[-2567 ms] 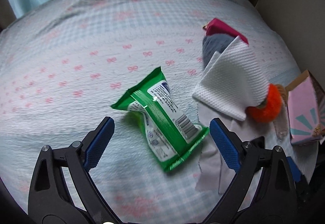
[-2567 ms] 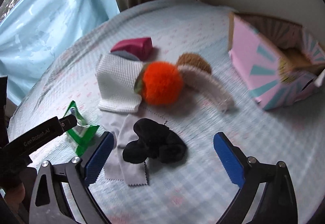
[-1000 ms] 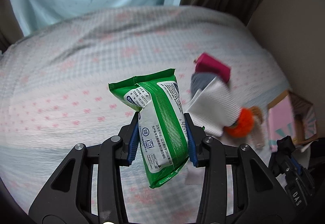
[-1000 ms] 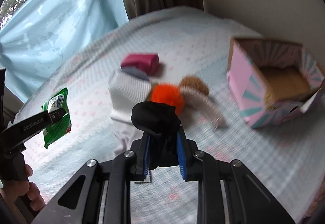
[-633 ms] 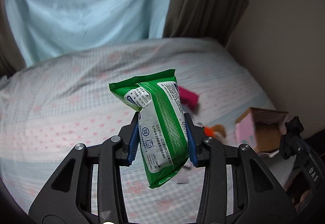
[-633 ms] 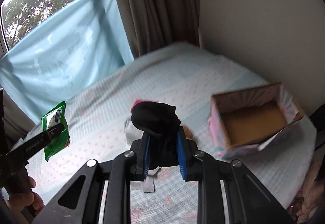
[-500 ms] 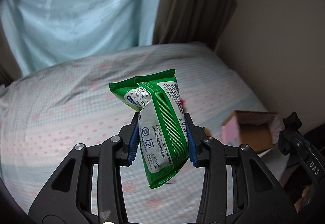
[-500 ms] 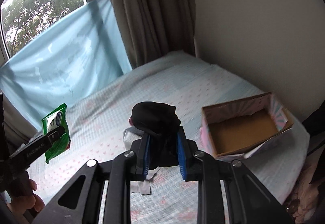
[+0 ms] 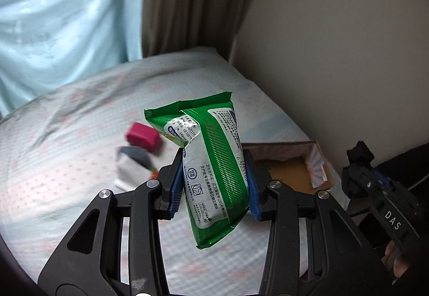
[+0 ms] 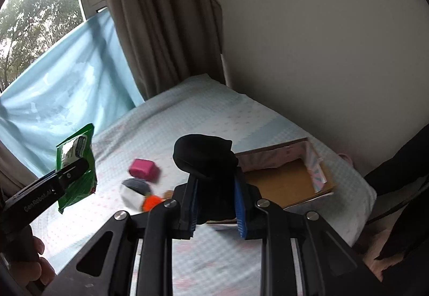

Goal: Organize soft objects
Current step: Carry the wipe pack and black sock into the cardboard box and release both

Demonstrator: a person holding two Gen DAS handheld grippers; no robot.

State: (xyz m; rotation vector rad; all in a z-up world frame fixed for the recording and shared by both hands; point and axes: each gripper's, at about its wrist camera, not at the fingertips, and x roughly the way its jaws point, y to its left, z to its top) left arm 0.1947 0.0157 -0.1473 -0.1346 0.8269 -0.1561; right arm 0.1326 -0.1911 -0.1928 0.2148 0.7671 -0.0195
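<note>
Clamping, at the left gripper point(image 9: 213, 186), the blue fingers point(image 9: 177, 184) partly closed against both sides of the green wipes pack point(image 9: 214, 161), which is standing upright between them at the centre of the left wrist view, its top seam poking above the pads and its lower end hanging below. Pinching, at the right gripper point(image 10: 215, 204), the fingers point(image 10: 239, 208) nearly together on the black soft bundle point(image 10: 205, 159), bulging out above them in the middle of the right wrist view.

Having been carried up and away from the bed point(image 9: 80, 135) since a second ago: both loads now riding high, the leftover pile shrinking to small shapes in the middle of each frame, namely a magenta block point(image 10: 143, 168), a grey-and-white cloth point(image 10: 132, 192) just below it and an orange fluffy ball point(image 10: 151, 202) touching that cloth. Swinging also into clearer sight, the pink cardboard box point(image 10: 311, 159), open-topped with a bare brown floor, lying at centre right of the right wrist view, just behind the black bundle, and partly hidden behind the wipes pack in the left wrist view.

Judging from that: pickup finished for these two items, transport under way, the box likely serving as the destination, nothing yet inside it. Remaining on the bed, well apart from the box: the block, the cloth and the ball, needing further trips. Showing at lower left of the right wrist view: a person's hand point(image 10: 40, 266) gripping the left handle.
</note>
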